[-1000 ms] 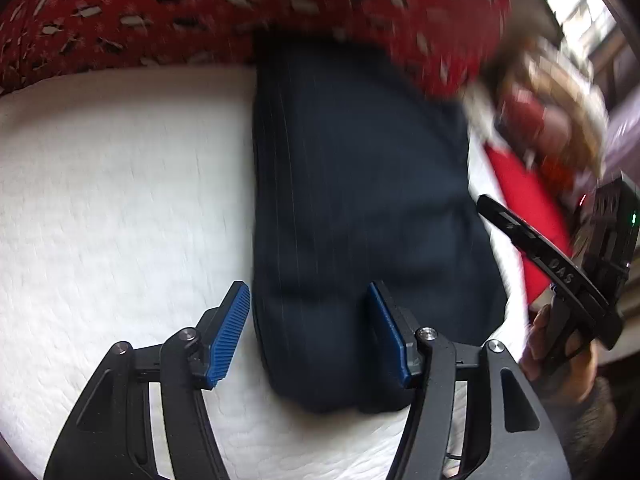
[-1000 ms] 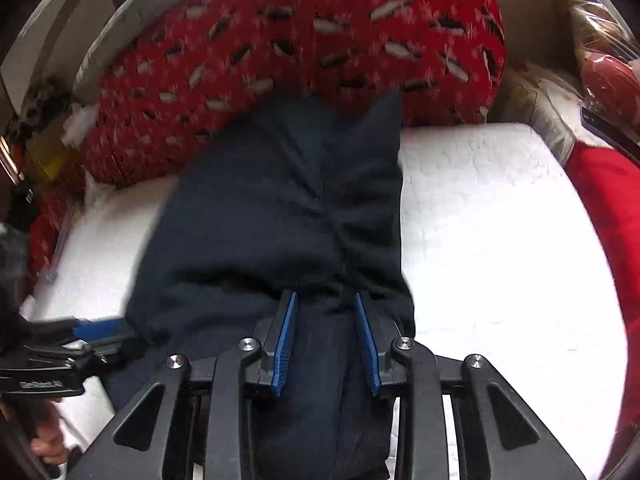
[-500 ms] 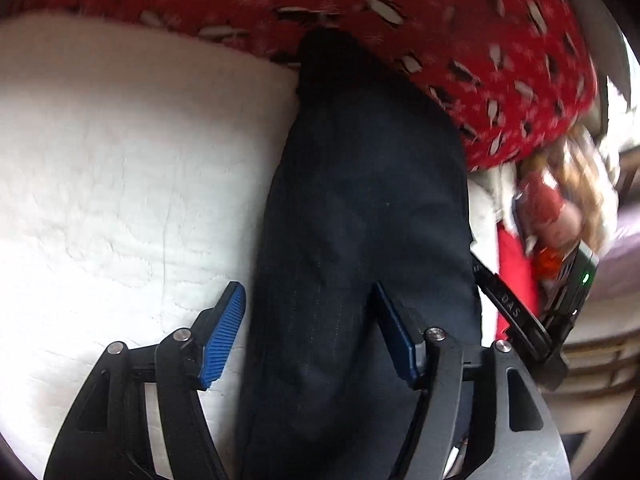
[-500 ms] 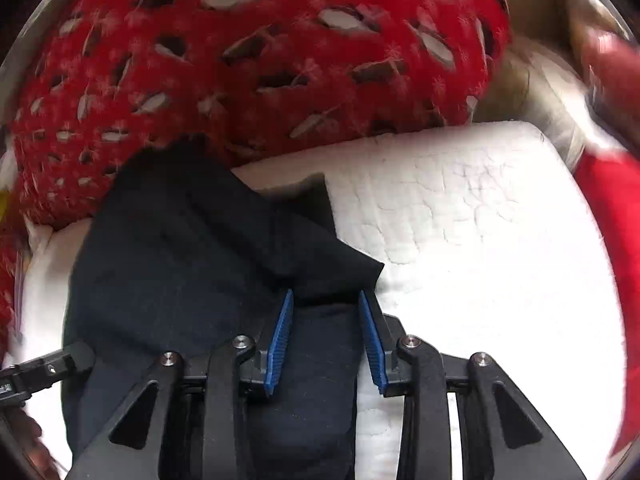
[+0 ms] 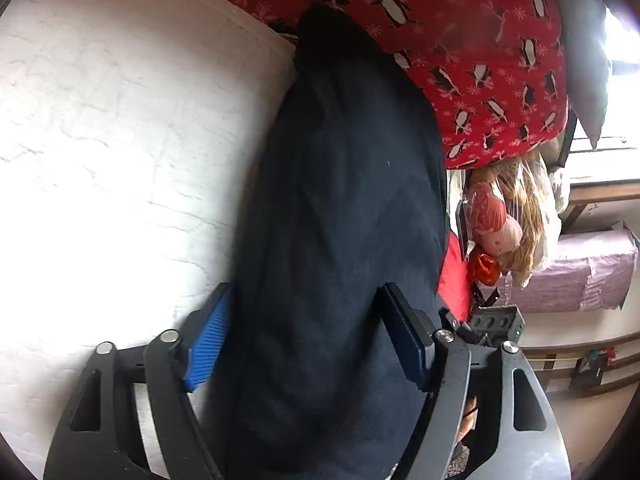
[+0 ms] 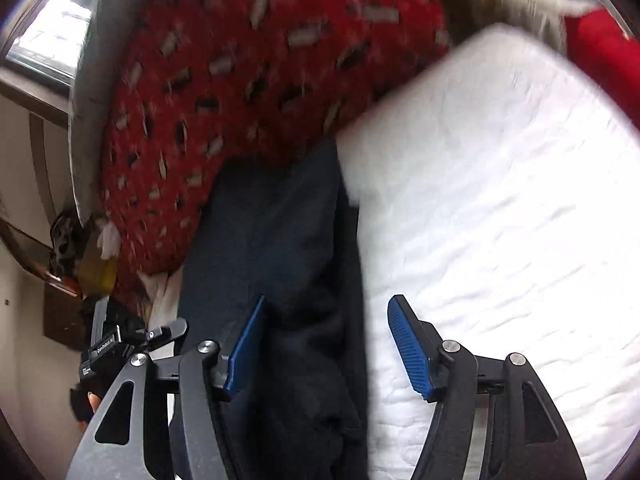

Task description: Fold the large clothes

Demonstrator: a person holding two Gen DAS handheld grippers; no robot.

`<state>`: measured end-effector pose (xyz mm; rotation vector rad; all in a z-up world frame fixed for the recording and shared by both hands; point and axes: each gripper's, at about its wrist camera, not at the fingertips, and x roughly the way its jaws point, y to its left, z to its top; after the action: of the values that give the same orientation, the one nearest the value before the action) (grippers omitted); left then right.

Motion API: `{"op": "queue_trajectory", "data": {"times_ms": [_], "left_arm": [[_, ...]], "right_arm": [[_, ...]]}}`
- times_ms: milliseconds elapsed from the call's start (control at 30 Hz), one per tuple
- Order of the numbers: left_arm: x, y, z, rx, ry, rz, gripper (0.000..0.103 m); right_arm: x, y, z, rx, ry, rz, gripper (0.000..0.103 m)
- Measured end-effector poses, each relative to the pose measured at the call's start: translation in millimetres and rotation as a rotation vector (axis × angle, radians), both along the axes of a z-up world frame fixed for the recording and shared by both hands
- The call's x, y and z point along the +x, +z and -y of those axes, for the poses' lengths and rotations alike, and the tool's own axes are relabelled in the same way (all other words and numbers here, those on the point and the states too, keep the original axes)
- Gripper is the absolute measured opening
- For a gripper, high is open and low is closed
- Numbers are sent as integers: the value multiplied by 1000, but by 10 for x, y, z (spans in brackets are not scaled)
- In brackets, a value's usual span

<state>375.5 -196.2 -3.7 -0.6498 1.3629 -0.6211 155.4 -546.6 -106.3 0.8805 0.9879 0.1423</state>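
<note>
Navy folded garment (image 5: 340, 220) lengthwise from camera toward red penguin blanket (image 5: 480, 40)

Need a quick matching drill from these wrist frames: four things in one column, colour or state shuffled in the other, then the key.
1. garment
2. mattress cover
3. penguin blanket
4. right gripper

A. red
B. open, jaws just opened, cloth between them
C. dark navy, folded long
D. white, quilted

Pairs: 1-C, 2-D, 3-A, 4-B
</note>
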Motion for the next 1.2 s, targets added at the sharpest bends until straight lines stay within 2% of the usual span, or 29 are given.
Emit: {"op": "queue_trajectory", "data": {"times_ms": [100, 200, 267, 300, 333, 367, 433, 467, 533, 667, 833, 1033, 1200], "left_arm": [[37, 18, 57, -8, 16, -10, 76], [21, 50, 128, 10, 11, 14, 76], [-16, 80, 170, 37, 7, 46, 67], [-26, 91, 175, 42, 13, 74, 56], [-52, 116, 176, 53, 16, 90, 45], [-60, 118, 175, 59, 16, 100, 40], [-120, 207, 179, 80, 10, 142, 29], [-157, 252, 177, 91, 8, 161, 27], [-261, 360, 160, 111, 3, 200, 21], [-559, 584, 55, 163, 0, 273, 21], [-1069, 837, -275, 241, 20, 349, 21], [-1613, 940, -844, 290, 52, 371, 21], [-1954, 814, -1380, 297, 89, 344, 21]], "right_arm": [[19, -29, -35, 48, -39, 26, 68], [147, -30, -71, 92, -11, 3, 73], [220, -38, -144, 128, 47, -1, 78], [247, -23, -195, 95, 73, -16, 77], [270, 12, -284, 15, 95, -29, 72], [268, 61, -358, -33, 108, -15, 57], [235, 130, -460, -61, 128, 19, 36], [199, 174, -490, -72, 127, 40, 30], [110, 295, -544, -99, 113, 75, 24], [-66, 562, -690, -116, 88, 111, 20], [-404, 824, -1027, -111, 111, 120, 19], [-869, 972, -1574, -45, 130, 120, 19], [-1188, 1001, -2117, -16, 172, 115, 20]]}}
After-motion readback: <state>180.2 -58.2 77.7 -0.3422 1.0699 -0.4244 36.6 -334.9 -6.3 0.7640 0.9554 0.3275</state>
